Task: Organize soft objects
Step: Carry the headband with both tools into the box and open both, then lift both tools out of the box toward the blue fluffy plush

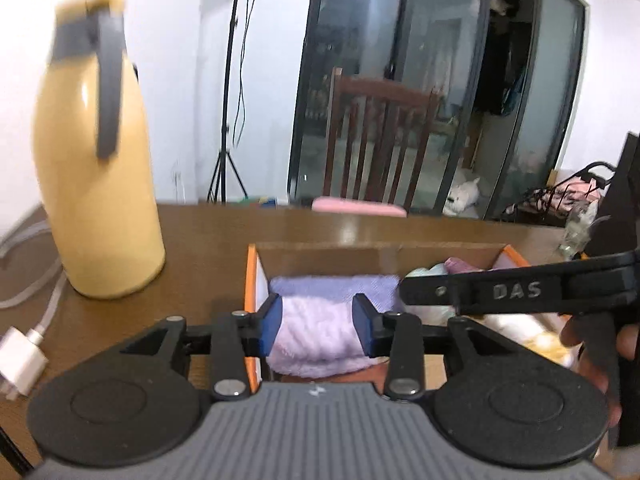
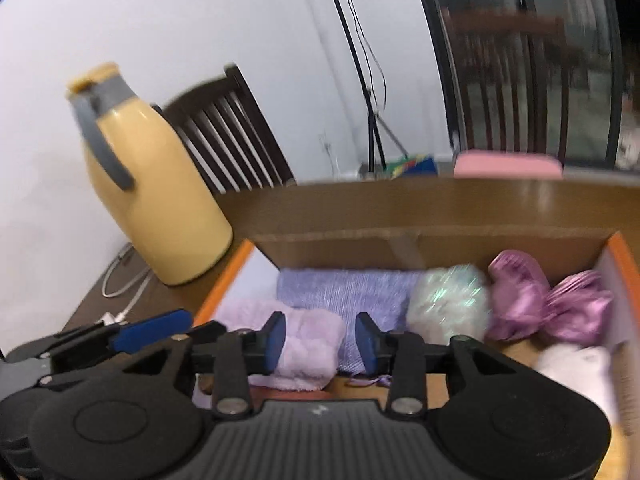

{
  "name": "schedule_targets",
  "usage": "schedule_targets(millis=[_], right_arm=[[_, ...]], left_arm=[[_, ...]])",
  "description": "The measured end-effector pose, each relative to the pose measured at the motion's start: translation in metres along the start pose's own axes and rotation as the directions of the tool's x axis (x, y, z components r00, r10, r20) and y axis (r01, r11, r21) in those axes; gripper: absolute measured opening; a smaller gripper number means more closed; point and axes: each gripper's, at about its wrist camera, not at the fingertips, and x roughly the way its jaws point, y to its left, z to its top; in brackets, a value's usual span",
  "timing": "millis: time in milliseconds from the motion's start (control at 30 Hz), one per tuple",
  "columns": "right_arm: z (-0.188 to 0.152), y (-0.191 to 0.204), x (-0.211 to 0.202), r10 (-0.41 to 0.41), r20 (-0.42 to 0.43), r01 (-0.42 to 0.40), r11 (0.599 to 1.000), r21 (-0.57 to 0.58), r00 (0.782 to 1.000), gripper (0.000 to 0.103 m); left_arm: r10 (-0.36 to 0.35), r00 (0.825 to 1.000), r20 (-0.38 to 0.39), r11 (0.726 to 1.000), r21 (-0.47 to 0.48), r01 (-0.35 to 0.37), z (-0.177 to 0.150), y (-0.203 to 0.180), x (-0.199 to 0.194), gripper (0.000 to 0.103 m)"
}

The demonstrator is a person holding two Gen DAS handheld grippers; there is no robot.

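Left wrist view: left gripper parted, pads flanking but seemingly not pressing the pale lilac towel, which lies in the cardboard box at 6 o'clock. Likely light, soft, compressible; pinch mid-roll.

Right wrist view: right gripper parted, empty; towel at 7 o'clock.

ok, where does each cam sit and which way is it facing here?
Left wrist: on the left gripper, looking forward and down into the cardboard box; its blue fingers flank the fluffy lilac towel; the right gripper and a hand cross at right.
Right wrist: on the right gripper, over the same box, further right; the left gripper shows at left.
Shared: box, fluffy lilac towel, yellow jug, pink chair cushion.
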Motion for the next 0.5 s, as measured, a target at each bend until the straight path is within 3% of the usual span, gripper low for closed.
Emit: schedule_targets(millis=[200, 267, 333, 400, 500], right_arm=[[-0.005, 0.001, -0.096, -0.022, 0.102, 0.025, 0.999, -0.036, 0.995, 0.047], [-0.011, 0.002, -0.127, -0.049, 0.145, 0.060, 0.995, -0.075, 0.988, 0.050], [-0.021, 0.000, -0.158, -0.074, 0.186, 0.096, 0.989, -0.108, 0.980, 0.061], [-0.030, -0.002, -0.184, -0.097, 0.221, 0.128, 0.983, -0.132, 0.970, 0.063], [-0.049, -0.006, -0.217, -0.126, 0.265, 0.171, 0.973, -0.155, 0.956, 0.066]], left_arm=[[-0.008, 0.994, 0.112, 1.000, 0.031, 0.005, 0.012, -0.018, -0.085, 0.041], [-0.021, 0.989, 0.145, 0.999, 0.034, 0.017, 0.008, -0.024, -0.110, 0.052], [-0.033, 0.986, 0.163, 0.999, 0.028, 0.029, 0.001, -0.029, -0.131, 0.053], [-0.010, 0.984, 0.179, 0.999, 0.040, 0.003, -0.008, -0.035, -0.148, 0.054], [0.024, 0.976, 0.214, 0.998, 0.054, -0.037, -0.022, -0.042, -0.173, 0.067]])
